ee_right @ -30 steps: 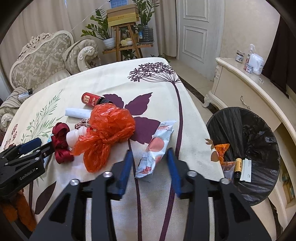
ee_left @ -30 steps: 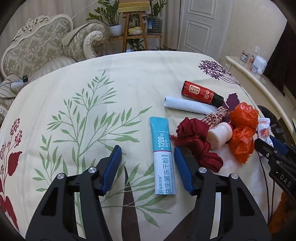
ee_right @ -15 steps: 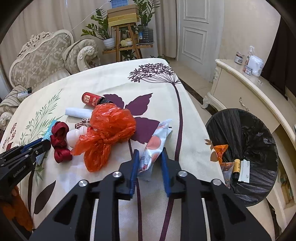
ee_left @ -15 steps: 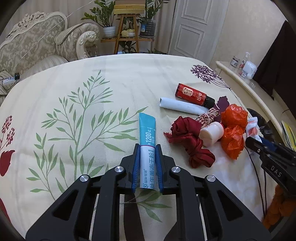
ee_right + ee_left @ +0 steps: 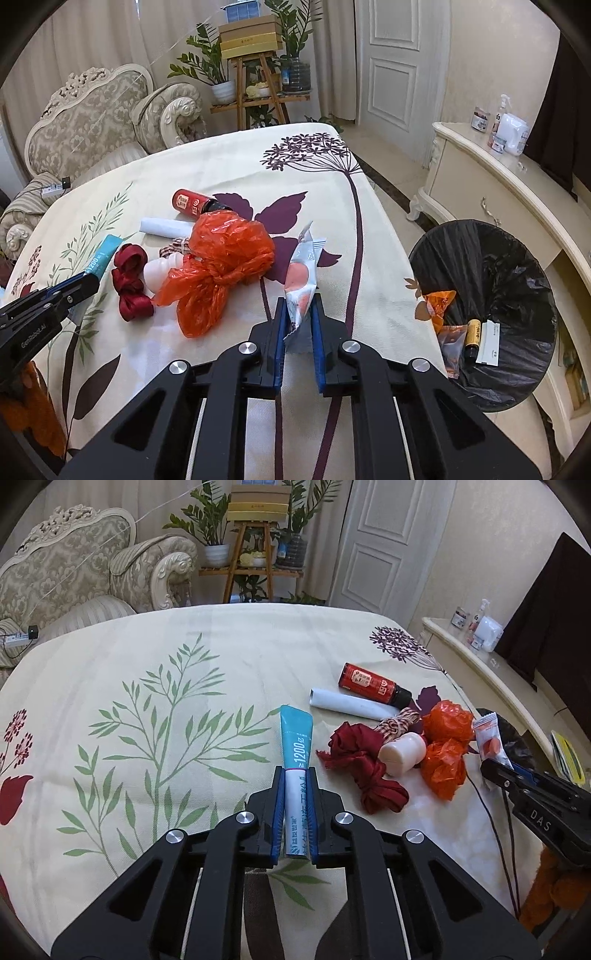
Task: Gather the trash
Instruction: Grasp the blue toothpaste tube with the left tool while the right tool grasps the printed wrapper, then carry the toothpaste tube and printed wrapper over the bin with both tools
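Observation:
My left gripper (image 5: 294, 775) is shut on a teal and white sachet (image 5: 296, 738) and holds it above the floral tablecloth (image 5: 147, 686). My right gripper (image 5: 298, 308) is shut on a white snack wrapper with an orange picture (image 5: 302, 284), lifted off the cloth. The wrapper also shows in the left wrist view (image 5: 489, 738), and the sachet in the right wrist view (image 5: 101, 256). A bin with a black bag (image 5: 491, 266) stands on the floor right of the table, with several bits of trash inside.
On the cloth lie a red bottle (image 5: 373, 685), a white paper roll (image 5: 351, 703), a dark red ribbon (image 5: 364, 768), a small white bottle (image 5: 402, 755) and an orange plastic bag (image 5: 221, 266). A cream sideboard (image 5: 517, 192) stands behind the bin. A sofa (image 5: 74, 576) is at the back left.
Both grippers closed, the left on the sachet and the right on the snack wrapper, and both items have been lifted off the cloth.

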A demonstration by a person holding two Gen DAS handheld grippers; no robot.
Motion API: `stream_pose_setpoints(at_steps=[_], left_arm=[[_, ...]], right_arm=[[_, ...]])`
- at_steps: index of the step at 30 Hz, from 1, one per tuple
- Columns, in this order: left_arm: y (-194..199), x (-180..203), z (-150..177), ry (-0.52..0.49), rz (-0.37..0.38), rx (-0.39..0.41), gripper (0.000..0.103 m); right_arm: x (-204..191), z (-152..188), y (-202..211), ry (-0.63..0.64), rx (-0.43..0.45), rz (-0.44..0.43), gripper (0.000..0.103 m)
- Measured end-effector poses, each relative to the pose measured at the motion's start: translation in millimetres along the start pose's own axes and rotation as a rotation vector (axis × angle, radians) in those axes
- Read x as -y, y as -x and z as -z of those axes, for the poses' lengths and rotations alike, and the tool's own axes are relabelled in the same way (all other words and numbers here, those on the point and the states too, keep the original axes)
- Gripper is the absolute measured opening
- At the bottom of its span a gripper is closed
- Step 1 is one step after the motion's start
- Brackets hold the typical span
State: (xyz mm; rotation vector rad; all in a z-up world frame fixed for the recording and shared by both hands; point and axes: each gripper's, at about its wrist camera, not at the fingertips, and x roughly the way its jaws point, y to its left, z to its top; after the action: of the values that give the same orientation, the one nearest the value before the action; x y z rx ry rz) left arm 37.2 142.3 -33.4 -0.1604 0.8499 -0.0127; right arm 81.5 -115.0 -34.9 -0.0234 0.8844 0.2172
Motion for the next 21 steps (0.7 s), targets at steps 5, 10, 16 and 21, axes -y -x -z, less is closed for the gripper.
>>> stream_pose_setpoints(at_steps=[5,10,16,21], left_arm=[[13.4,9.5,-1.3,-0.001,0.004,0.028,0.011],[25.0,29.2,-3.3,-0.021,0.029,0.061,0.011],[29.8,61.3,-6.9,-0.057,0.076,0.083,0.011],[25.7,96.0,-9.9,-0.102,0.123,0.091,0.011]], right_arm=[[4.2,-0.2,7.2,-0.009,0.018,0.003,0.013],[14.4,0.6,17.0,-0.022,0.039,0.019,0.013],[32.5,3.2,29.4,-0.045,0.063,0.049,0.013],[57.6,7.4,40.5,-0.08,0.081,0.093,0.013]])
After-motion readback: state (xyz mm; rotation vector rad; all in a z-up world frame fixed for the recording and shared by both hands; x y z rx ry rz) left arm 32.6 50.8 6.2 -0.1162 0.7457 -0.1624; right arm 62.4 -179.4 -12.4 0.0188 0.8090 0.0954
